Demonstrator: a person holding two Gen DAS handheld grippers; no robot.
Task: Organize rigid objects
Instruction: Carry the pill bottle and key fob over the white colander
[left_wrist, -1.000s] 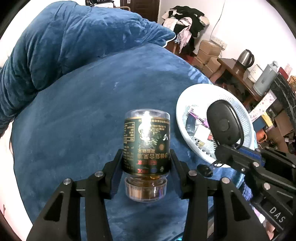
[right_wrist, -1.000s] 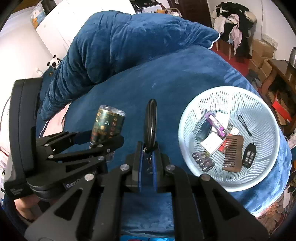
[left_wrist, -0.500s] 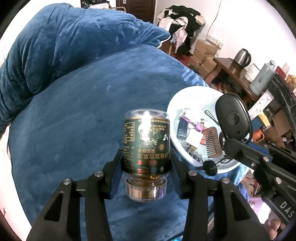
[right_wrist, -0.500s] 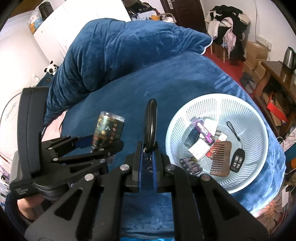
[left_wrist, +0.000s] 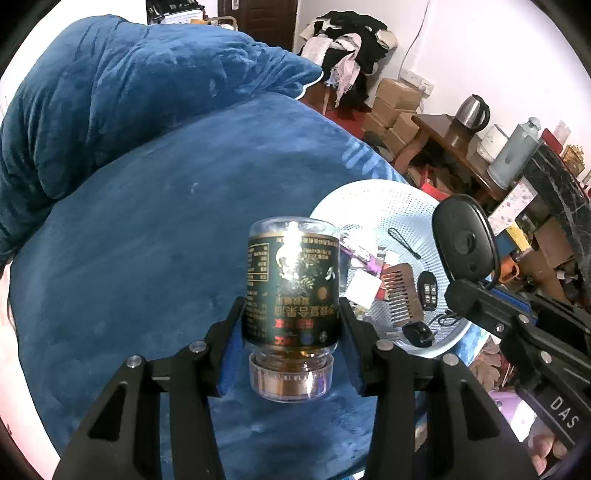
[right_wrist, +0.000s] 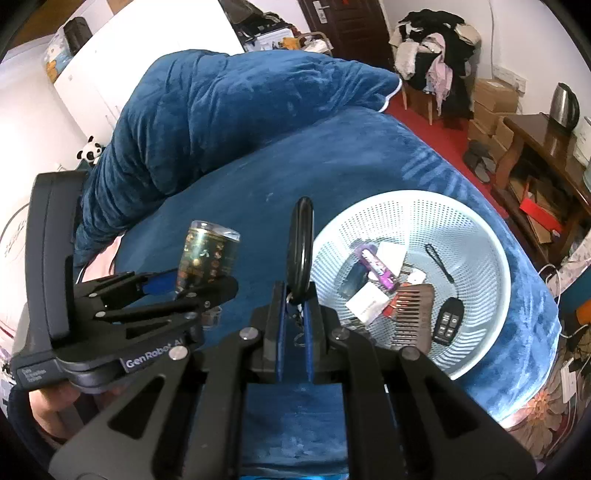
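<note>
My left gripper (left_wrist: 291, 328) is shut on a dark green labelled bottle (left_wrist: 291, 291), held upside down with its clear cap toward the camera; the bottle also shows in the right wrist view (right_wrist: 207, 254). My right gripper (right_wrist: 295, 299) is shut on a black oval key fob (right_wrist: 301, 243) standing edge-on, with a key ring hanging below; the fob also shows in the left wrist view (left_wrist: 463, 240). A white mesh basket (right_wrist: 476, 236) on the blue bed holds a comb (right_wrist: 413, 314), a car key (right_wrist: 448, 319), a purple pack and white cards. Both grippers hover left of the basket.
A rumpled blue duvet (right_wrist: 229, 107) lies at the back of the bed. A wooden side table (right_wrist: 546, 140) with a kettle, cardboard boxes and a chair piled with clothes (right_wrist: 436, 62) stand to the right. The bed's edge runs just beyond the basket.
Both grippers have pulled back and up from the bed with their objects still held. The basket now sits closer to the centre of both views.
</note>
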